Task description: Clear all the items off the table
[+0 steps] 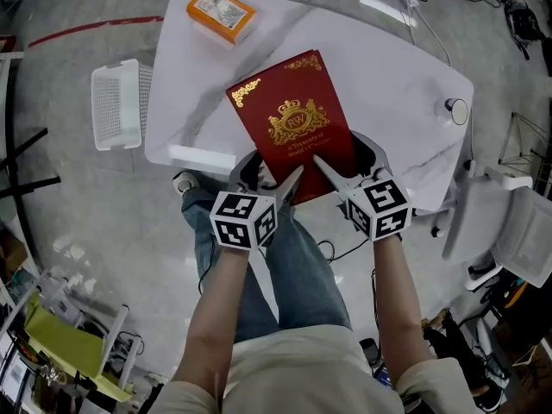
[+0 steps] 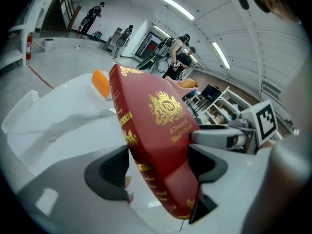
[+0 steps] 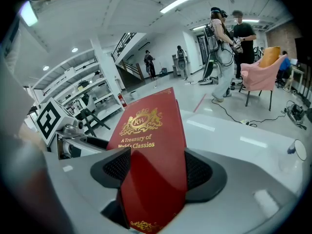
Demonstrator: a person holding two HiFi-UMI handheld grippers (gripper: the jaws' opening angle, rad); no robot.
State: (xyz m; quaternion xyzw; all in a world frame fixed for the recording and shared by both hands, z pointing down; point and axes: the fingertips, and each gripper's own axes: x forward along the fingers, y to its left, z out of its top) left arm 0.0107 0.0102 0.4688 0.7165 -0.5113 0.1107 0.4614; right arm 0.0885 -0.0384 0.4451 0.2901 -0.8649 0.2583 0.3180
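A thick red book (image 1: 293, 126) with gold print lies slanted over the white table (image 1: 388, 76), its near edge raised toward me. My left gripper (image 1: 289, 188) is shut on the book's near left corner, and my right gripper (image 1: 332, 175) is shut on its near right corner. In the left gripper view the book (image 2: 161, 121) fills the gap of the left gripper (image 2: 161, 165), spine to the left. The right gripper view shows the cover (image 3: 148, 130) wedged between both pads of the right gripper (image 3: 158, 172). An orange box (image 1: 222, 13) lies at the table's far left; it shows behind the book as the orange box (image 2: 101, 83).
A white basket (image 1: 116, 103) stands just off the table's left side. A small white block (image 1: 201, 158) lies near the table's front left edge, and a round white object (image 1: 458, 110) sits at its right edge. A white chair (image 1: 517, 231) stands to the right. People stand in the background.
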